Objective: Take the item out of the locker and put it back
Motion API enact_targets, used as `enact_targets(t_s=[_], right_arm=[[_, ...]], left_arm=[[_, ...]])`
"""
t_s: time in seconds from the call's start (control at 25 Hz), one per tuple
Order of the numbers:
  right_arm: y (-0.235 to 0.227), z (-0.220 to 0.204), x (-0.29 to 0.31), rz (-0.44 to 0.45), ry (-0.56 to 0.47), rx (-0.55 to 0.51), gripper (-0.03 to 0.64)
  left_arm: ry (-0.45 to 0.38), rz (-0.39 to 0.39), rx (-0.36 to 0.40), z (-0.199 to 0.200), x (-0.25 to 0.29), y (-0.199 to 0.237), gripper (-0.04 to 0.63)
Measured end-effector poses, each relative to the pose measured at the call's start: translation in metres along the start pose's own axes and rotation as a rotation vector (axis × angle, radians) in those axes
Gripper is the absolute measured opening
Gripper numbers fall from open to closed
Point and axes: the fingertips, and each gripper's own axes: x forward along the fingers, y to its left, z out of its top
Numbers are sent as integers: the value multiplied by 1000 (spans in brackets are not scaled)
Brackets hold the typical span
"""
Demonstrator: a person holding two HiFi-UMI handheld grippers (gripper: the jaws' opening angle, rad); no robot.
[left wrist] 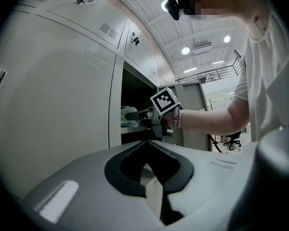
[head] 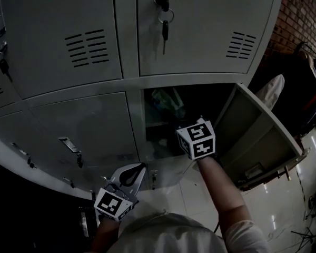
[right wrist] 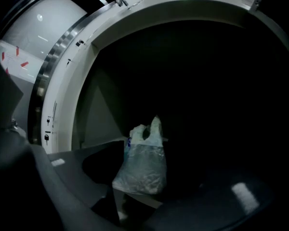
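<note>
Open locker: lower row, its door swung out to its right.
Plastic bag: inside the open locker, upright on the shelf, knotted handles pointing up, pale and crinkled against the dark interior.
Right gripper: reaches through the opening of the open locker with its marker cube just outside. Its jaws stand apart and the bag sits in the gap ahead of them. Neither pad can be seen pressing on the bag, so it holds nothing.
Left gripper: below and left of the open locker, near the foot of the closed locker beside it. Its jaw tips are together with nothing between them.
Keys: hang from the lock of the unit directly above the open locker.
Arm: bare forearm stretched from the person toward the open locker, behind the right gripper.
Floor: glossy pale tiles below the open locker.
</note>
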Motion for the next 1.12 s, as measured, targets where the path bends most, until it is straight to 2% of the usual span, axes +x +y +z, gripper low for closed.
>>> enact_targets(t_s=[0.2, 0.48, 0.68, 0.84, 0.96, 1.12], right_arm=[[-8, -3, -2, -41, 10, -11, 26], [-6, 12, -28, -74, -79, -5, 8], [19, 29, -87, -123, -196, -24, 8], [62, 10, -142, -127, -220, -7, 8], [94, -15, -181, -134, -197, 21, 8], [119, -41, -215, -152, -160, 66, 8]], left_arm=[[-8, 16, -21, -3, -1, 8, 2], [-5, 18, -24, -4, -7, 5, 2], [-29, 20, -26, 5, -16, 2, 2], [-61, 19, 4, 16, -30, -4, 2], [-57, 23, 33, 19, -43, -7, 2], [-60, 39, 36, 19, -64, -14, 2]])
